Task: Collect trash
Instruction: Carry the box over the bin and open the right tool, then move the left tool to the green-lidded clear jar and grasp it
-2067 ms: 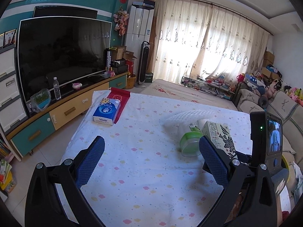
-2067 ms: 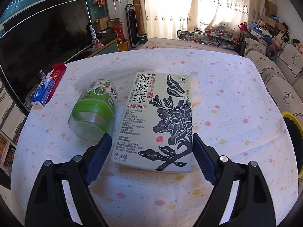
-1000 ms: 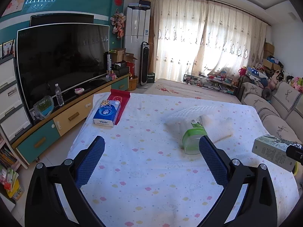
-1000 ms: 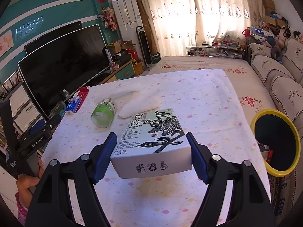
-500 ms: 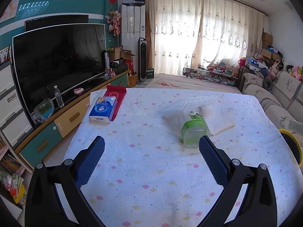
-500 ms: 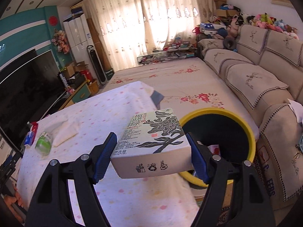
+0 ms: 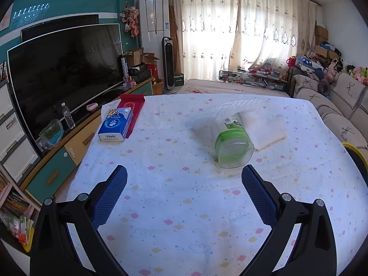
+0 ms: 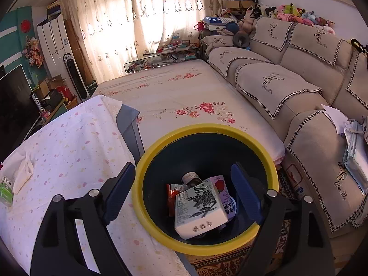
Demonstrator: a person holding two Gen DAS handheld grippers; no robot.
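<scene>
Left wrist view: the left gripper (image 7: 184,178) is spread wide and empty, just short of the toppled green bottle (image 7: 233,146) on the table (image 7: 184,218) — it should be straddled squarely.

Right wrist view: the right gripper (image 8: 182,179) is parted, empty, above the yellow-rimmed bin (image 8: 147,161) — the carton (image 8: 199,208) lies inside.

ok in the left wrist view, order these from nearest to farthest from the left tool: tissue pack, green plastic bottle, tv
1. green plastic bottle, lying on the table just ahead of the left tool, toward its right finger.
2. tissue pack, farther up on the table's left side.
3. tv, off the table, far left.
</scene>
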